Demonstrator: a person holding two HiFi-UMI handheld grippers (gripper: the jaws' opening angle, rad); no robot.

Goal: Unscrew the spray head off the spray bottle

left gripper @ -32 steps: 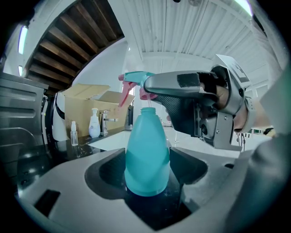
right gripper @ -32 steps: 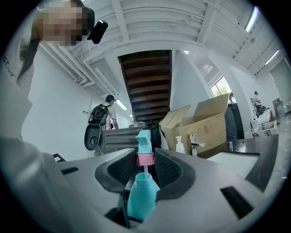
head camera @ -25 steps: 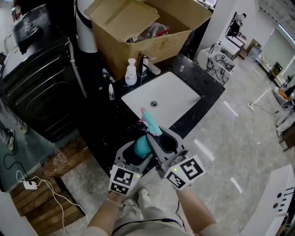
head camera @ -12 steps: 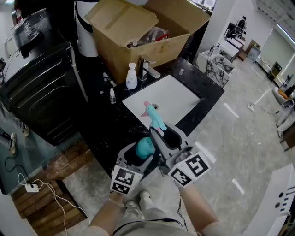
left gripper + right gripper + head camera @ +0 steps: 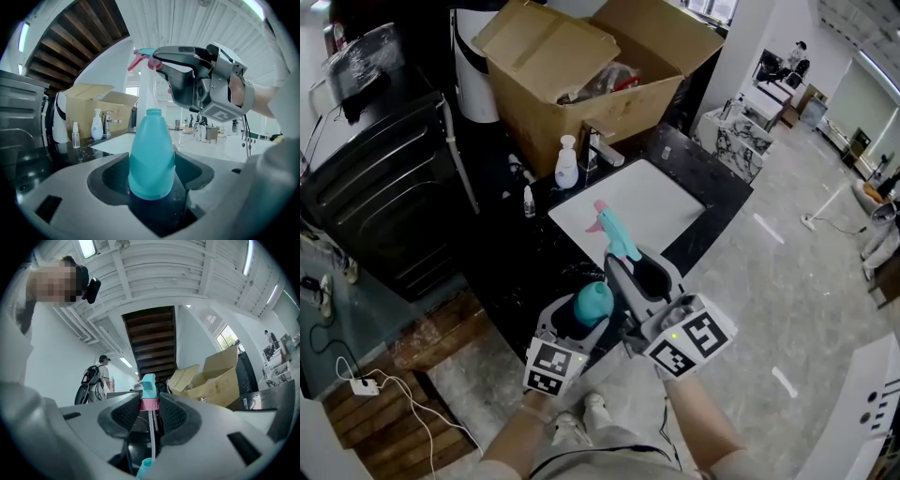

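Note:
The teal spray bottle stands upright between the pads of my left gripper, which is shut on its body; its neck is bare and open. The spray head, teal with a pink collar, is off the bottle and held above it. My right gripper is shut on that collar, and the clear dip tube hangs down from it toward the bottle's neck. In the head view the left gripper sits just below the right gripper.
Both grippers hover over a black counter beside a white sink with a faucet. A soap bottle and a small bottle stand by the sink. Behind it is an open cardboard box; a black appliance is at left.
My right gripper has risen with the spray head, drawing it and its tube away from the bottle's neck. The left gripper and the bottle have stayed put.

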